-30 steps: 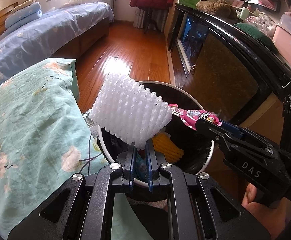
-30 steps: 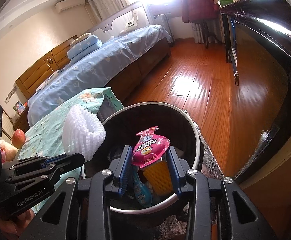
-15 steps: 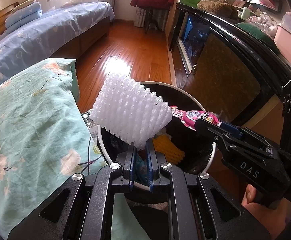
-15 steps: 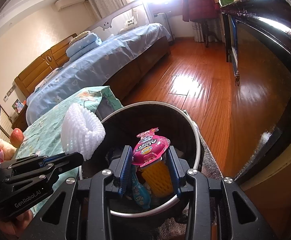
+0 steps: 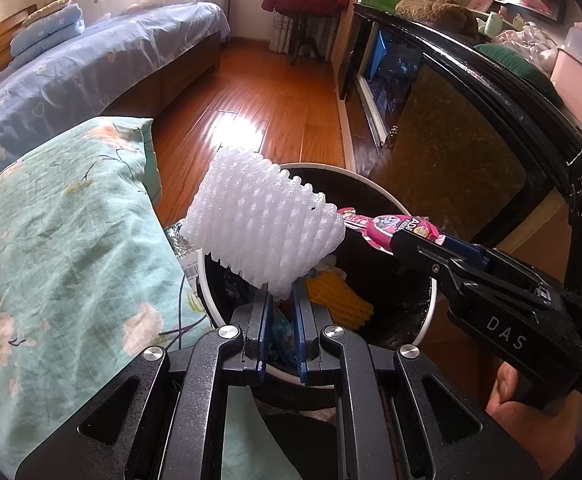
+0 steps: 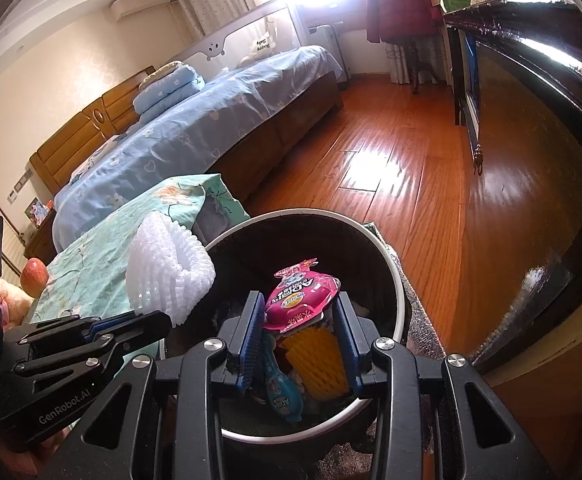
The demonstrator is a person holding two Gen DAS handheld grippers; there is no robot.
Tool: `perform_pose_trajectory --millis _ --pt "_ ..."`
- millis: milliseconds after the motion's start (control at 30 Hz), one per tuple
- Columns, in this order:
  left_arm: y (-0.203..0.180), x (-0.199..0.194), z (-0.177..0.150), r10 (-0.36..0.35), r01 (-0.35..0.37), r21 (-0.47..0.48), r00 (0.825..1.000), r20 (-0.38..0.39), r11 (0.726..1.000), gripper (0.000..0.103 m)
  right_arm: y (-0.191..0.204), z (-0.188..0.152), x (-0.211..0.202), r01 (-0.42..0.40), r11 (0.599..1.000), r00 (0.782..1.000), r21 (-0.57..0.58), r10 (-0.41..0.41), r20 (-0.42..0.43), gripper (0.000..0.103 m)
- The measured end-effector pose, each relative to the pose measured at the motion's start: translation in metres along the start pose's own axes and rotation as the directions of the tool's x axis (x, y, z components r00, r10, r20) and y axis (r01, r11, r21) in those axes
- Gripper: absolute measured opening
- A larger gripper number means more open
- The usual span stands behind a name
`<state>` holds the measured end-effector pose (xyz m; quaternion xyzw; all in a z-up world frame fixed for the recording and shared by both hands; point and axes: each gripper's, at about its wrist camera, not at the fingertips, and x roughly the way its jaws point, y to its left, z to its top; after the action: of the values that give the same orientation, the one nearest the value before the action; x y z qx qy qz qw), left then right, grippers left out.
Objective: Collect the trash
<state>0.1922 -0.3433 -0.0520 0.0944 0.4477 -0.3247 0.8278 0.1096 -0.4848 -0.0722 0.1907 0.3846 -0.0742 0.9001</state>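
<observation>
Both pieces of trash hang right over the bin [image 6: 387, 264], neither dropped yet. The left hand-held gripper [image 5: 279, 300] is pinched nearly closed on the lower edge of a white foam net [image 5: 263, 232], above the bin's near-left rim. The right hand-held gripper [image 6: 297, 320], partly open, clamps a pink snack pouch [image 6: 301, 300] over the bin's middle. A yellow foam net [image 6: 319, 356] and a blue wrapper [image 6: 281, 392] already lie inside. I'd say what remains is the release.

Home bedroom: bed [image 6: 195, 120] with blue floral sheets at 10 o'clock, wooden headboard [image 6: 79, 136], wall air conditioner [image 6: 141, 2], plank floor [image 6: 391, 168], red coat [image 6: 399, 0] hanging at 1 o'clock.
</observation>
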Motion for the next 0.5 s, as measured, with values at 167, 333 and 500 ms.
perform_pose_trajectory --millis 167,333,500 --pt "-0.002 0.000 0.001 0.004 -0.004 0.002 1.000 -0.001 1.000 0.009 0.000 0.001 -0.001 0.001 1.000 1.000 0.002 -0.001 0.000 0.036" --pt "-0.003 -0.001 0.001 0.007 -0.007 0.004 1.000 0.004 1.000 0.013 -0.002 0.002 0.001 -0.005 1.000 1.000 0.012 0.005 -0.007 0.039" --pt "0.001 -0.012 -0.002 0.018 -0.018 0.000 1.000 0.025 1.000 0.039 -0.007 0.004 0.000 -0.026 0.999 1.000 0.040 0.027 -0.009 0.053"
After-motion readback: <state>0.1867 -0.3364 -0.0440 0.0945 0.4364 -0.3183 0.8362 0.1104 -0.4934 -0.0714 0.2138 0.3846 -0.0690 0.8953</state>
